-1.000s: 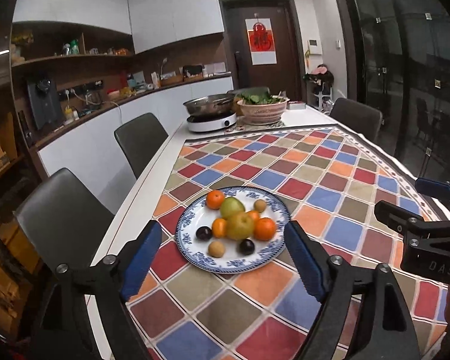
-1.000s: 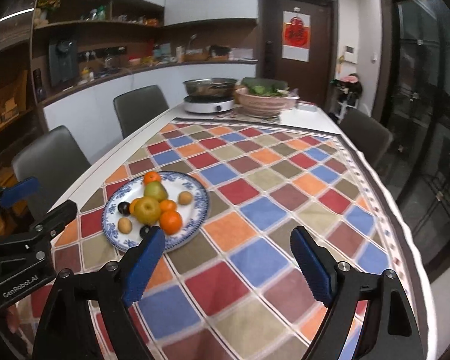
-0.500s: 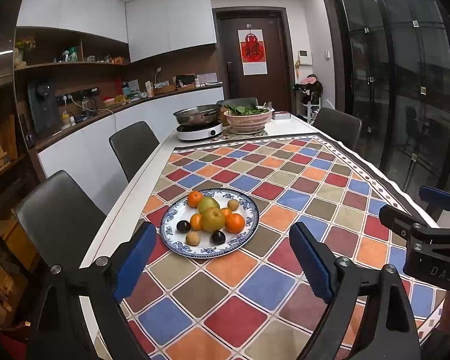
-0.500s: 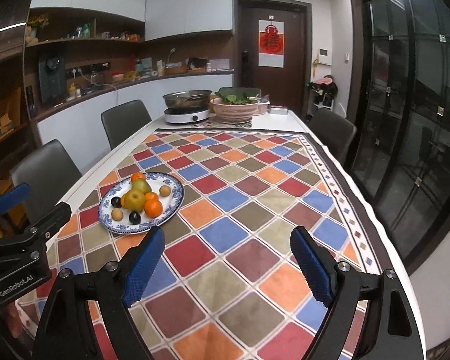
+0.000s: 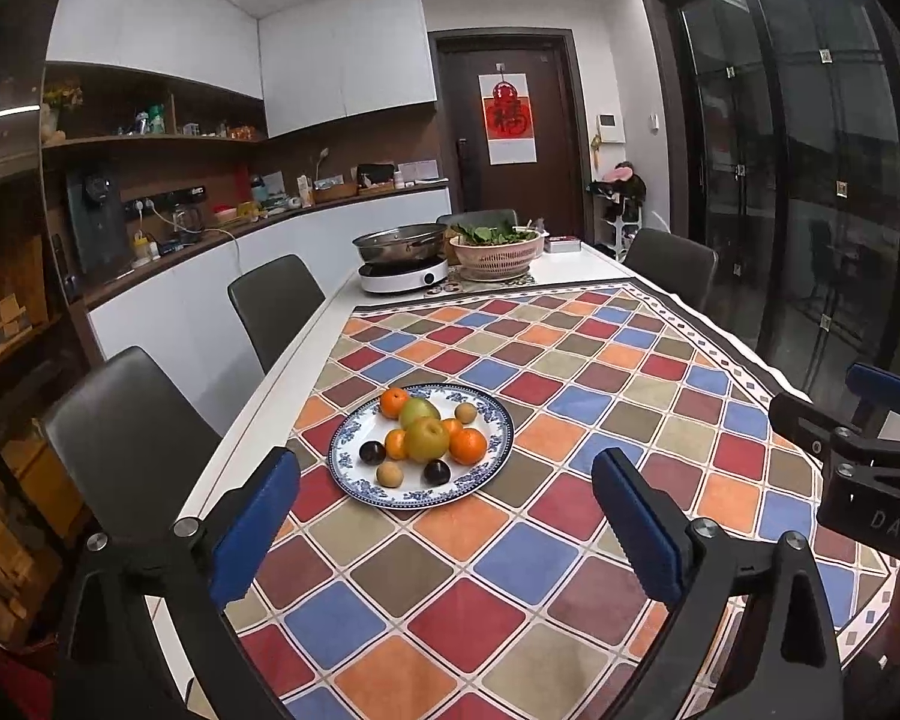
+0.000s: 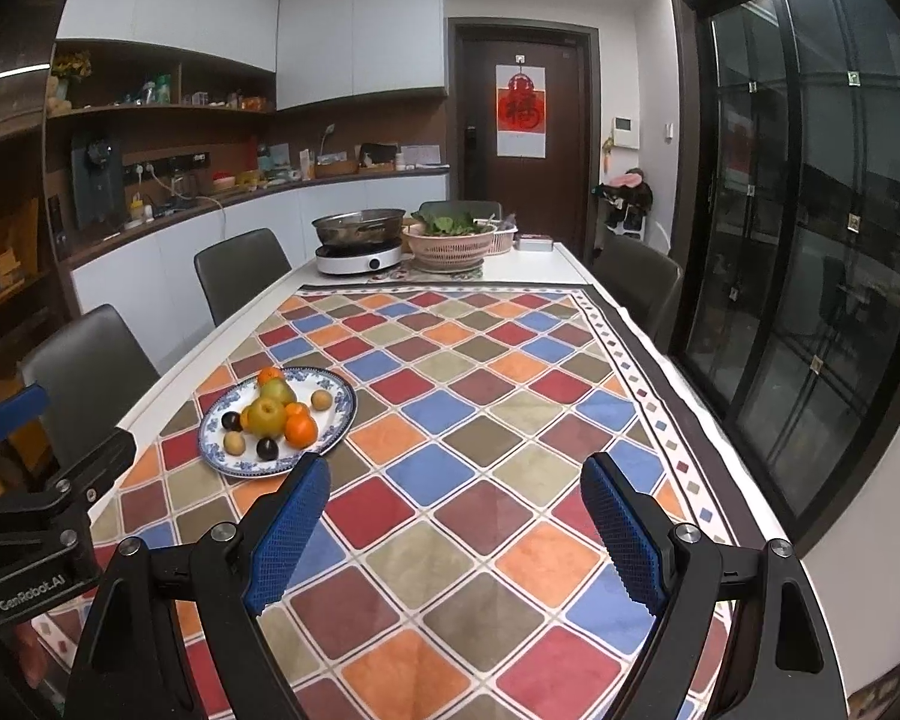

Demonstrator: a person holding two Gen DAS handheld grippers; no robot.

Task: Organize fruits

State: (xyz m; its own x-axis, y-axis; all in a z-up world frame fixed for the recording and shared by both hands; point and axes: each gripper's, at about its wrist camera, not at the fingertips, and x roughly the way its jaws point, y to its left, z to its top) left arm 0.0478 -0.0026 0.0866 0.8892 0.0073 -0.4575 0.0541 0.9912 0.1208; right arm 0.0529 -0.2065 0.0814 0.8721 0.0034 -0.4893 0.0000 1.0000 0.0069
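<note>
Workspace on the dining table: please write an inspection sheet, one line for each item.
Surface: long table under a checked cloth.
Job's things: blue-patterned plate on the cloth, holding oranges, two green pears, two dark plums and small tan fruits.
Clutter: pan on a white cooker and a basket of greens at the far end.
Grippers: left gripper open, its jaws just opening wider, nothing between them; right gripper open and empty; both above the cloth, short of the plate.
Cables: one white cable on the counter; none on the table.
Surroundings: dark chairs, wall shelves, a door, glass doors on the right.
</note>
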